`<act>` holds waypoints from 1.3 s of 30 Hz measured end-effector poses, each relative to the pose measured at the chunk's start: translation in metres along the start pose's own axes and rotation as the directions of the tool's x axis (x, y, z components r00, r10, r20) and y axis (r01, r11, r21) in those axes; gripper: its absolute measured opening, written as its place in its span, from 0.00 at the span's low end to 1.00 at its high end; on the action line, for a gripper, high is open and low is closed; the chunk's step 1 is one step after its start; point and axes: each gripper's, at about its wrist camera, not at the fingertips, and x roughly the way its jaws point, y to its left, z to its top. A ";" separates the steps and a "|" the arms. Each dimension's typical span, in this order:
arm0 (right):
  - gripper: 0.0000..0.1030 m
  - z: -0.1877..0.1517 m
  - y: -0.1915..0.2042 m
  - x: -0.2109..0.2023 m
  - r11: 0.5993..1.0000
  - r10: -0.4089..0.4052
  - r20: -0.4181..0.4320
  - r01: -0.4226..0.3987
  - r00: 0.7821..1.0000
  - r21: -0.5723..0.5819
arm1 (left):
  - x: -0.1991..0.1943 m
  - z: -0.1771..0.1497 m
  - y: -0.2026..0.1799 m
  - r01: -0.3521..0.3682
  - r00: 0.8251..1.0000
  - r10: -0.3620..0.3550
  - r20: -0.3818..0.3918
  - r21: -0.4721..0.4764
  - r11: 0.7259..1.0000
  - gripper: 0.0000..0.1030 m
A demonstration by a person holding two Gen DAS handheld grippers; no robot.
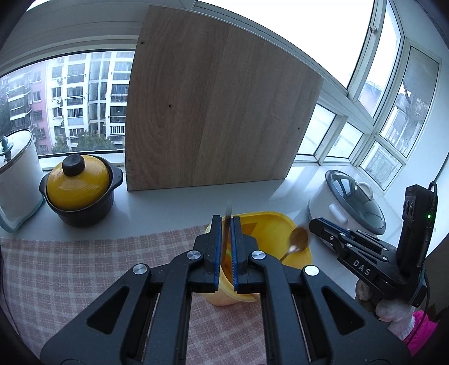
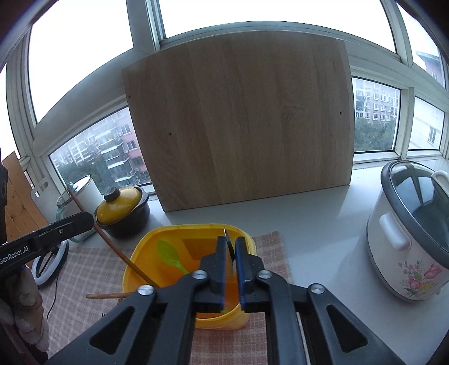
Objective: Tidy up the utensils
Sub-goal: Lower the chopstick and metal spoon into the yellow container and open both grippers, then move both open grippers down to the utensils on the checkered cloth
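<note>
Jaws of the left gripper (image 1: 226, 221) are clamped on a wooden chopstick (image 2: 112, 247); the right gripper (image 2: 230, 241) stands slightly parted, a blurred metal spoon (image 1: 297, 238) apparently loose between its pads. Below both sits the yellow container (image 2: 179, 230) with a green spoon (image 2: 169, 255); beyond leans a wooden board (image 2: 241, 129).

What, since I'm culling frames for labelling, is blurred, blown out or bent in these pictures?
Left wrist view: the spoon at the rim of the yellow tub is motion-smeared, the chopstick tip beyond the left tongs too; sky blown white. Right wrist view: mostly sharp, sky equally white; fisheye bows the edges of the wooden board in both.
</note>
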 end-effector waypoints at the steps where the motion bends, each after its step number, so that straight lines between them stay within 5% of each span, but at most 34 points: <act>1: 0.24 0.000 0.000 -0.002 1.000 -0.005 0.007 0.005 1.000 0.001 | -0.001 0.000 0.000 -0.001 1.000 0.001 0.001 0.002 1.000 0.04; 6: 0.27 -0.002 -0.001 -0.008 1.000 -0.008 0.014 0.008 1.000 0.010 | -0.007 -0.003 0.000 -0.013 1.000 0.013 0.013 0.009 1.000 0.28; 11: 0.39 -0.008 -0.003 -0.016 1.000 -0.018 0.017 0.018 1.000 0.025 | -0.012 -0.006 0.001 -0.018 1.000 0.017 0.018 0.007 1.000 0.29; 17: 0.40 -0.014 -0.001 -0.029 0.999 -0.015 0.020 0.014 1.000 0.029 | -0.022 -0.013 0.002 -0.026 1.000 0.026 0.017 0.008 1.000 0.30; 20: 0.60 -0.018 -0.001 -0.038 0.999 -0.010 0.037 0.009 0.999 0.036 | -0.030 -0.017 0.000 -0.033 0.999 0.032 0.023 0.015 0.999 0.30; 25: 0.64 -0.024 0.001 -0.052 0.999 -0.003 0.048 0.001 0.999 0.042 | -0.047 -0.021 -0.001 -0.046 0.998 0.045 0.045 0.036 0.998 0.44; 36: 1.00 -0.041 0.016 -0.072 0.999 0.020 0.076 -0.022 0.997 0.030 | -0.077 -0.034 0.013 -0.075 0.996 0.072 0.061 0.057 0.996 0.53; 39: 1.00 -0.049 0.021 -0.074 1.000 0.024 0.066 -0.026 0.997 0.016 | -0.084 -0.040 0.027 -0.106 0.993 0.102 0.059 0.057 0.993 0.53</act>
